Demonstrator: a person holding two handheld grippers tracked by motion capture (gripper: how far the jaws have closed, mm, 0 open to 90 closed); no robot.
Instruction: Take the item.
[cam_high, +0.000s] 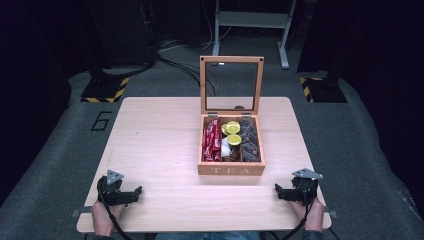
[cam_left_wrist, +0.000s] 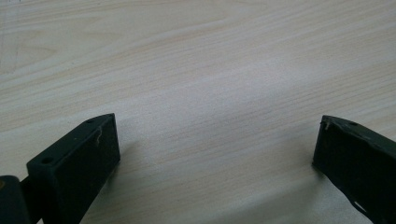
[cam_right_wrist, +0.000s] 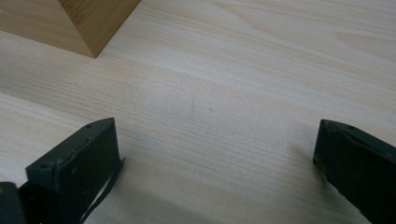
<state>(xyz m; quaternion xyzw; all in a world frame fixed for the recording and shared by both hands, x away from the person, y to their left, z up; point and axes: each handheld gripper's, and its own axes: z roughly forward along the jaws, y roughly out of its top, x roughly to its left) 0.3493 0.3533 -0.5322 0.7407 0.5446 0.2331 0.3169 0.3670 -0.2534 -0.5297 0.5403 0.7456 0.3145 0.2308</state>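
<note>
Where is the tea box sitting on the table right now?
In the high view the tea box stands open, right of the table's centre, lid upright, nearer the right gripper than the left gripper. Its corner shows top left in the right gripper view.

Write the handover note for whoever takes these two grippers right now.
Left gripper: jaws open, nothing between them, low over the table near its front left edge.
Right gripper: jaws open, nothing between them, near the front right edge, close to the tea box.
Tea box: mid-table, glass lid standing open; red packets, yellow rounds and dark packets inside.
Done: lid up.
Left: nothing gripped yet; handling the contents has not begun.
</note>
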